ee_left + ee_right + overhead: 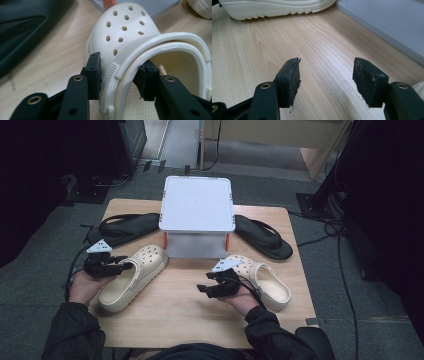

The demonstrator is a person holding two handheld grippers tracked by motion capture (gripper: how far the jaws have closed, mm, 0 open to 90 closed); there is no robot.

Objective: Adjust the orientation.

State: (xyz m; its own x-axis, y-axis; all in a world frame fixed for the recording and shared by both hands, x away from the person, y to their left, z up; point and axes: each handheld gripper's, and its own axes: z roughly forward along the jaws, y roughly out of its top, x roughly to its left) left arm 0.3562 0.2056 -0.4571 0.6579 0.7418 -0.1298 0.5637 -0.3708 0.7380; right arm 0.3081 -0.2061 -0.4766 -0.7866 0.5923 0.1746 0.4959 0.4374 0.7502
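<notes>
Wooden table, left tongs clamping cream clog's side wall, right tongs wide apart.

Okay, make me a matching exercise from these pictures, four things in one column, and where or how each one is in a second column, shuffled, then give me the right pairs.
Column one:
1. cream perforated foam clog on the left
2. white square-lidded plastic box
3. black rubber flip-flop on the right
4. right gripper

Column two:
A. jaws open over bare wood, holding nothing
B. flat on the table by the far right corner
C. its side wall between the left gripper's jaws
D. at the middle of the table's far edge

Pairs: 1-C, 2-D, 3-B, 4-A
</notes>
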